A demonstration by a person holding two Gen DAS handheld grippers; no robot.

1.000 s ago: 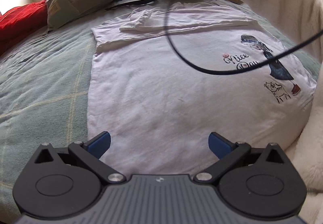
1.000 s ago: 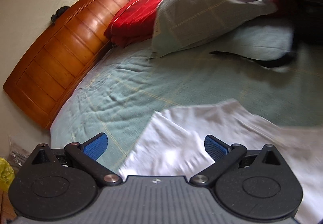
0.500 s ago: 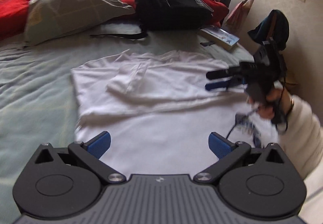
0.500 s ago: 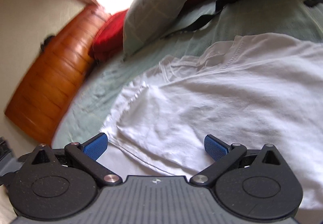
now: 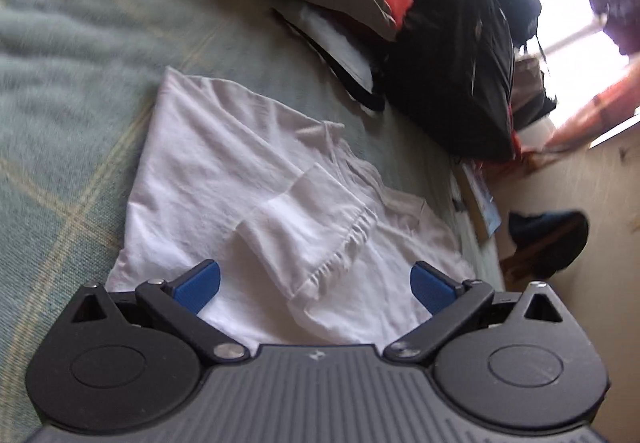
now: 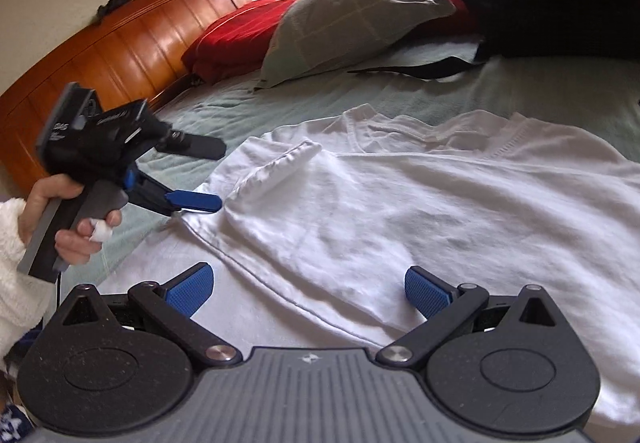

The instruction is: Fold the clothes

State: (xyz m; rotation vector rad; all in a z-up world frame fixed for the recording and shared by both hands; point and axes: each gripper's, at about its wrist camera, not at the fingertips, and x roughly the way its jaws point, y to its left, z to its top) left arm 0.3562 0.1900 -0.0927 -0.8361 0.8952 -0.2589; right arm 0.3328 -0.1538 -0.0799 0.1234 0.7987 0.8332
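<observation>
A white T-shirt [image 6: 420, 211] lies flat on the green bedspread [image 6: 540, 91], with one sleeve [image 6: 276, 167] folded in over the body. The left wrist view shows that folded sleeve [image 5: 316, 219] just ahead of my left gripper [image 5: 315, 283], which is open and low over the cloth. From the right wrist view, my left gripper [image 6: 208, 175] is held by a hand [image 6: 60, 219] at the shirt's left edge, jaws apart beside the sleeve cuff. My right gripper [image 6: 308, 289] is open above the shirt's body, holding nothing.
A grey pillow [image 6: 360, 15] and a red pillow [image 6: 240, 35] lie by the wooden headboard [image 6: 100, 59]. A black backpack [image 5: 460, 55] and its strap [image 6: 420, 69] sit beyond the collar. A book [image 5: 486, 203] lies at the bed's edge.
My left gripper has moved forward and rolled, closing on the folded sleeve. The right gripper's view has swung so that the left gripper now appears at the shirt's left edge.
</observation>
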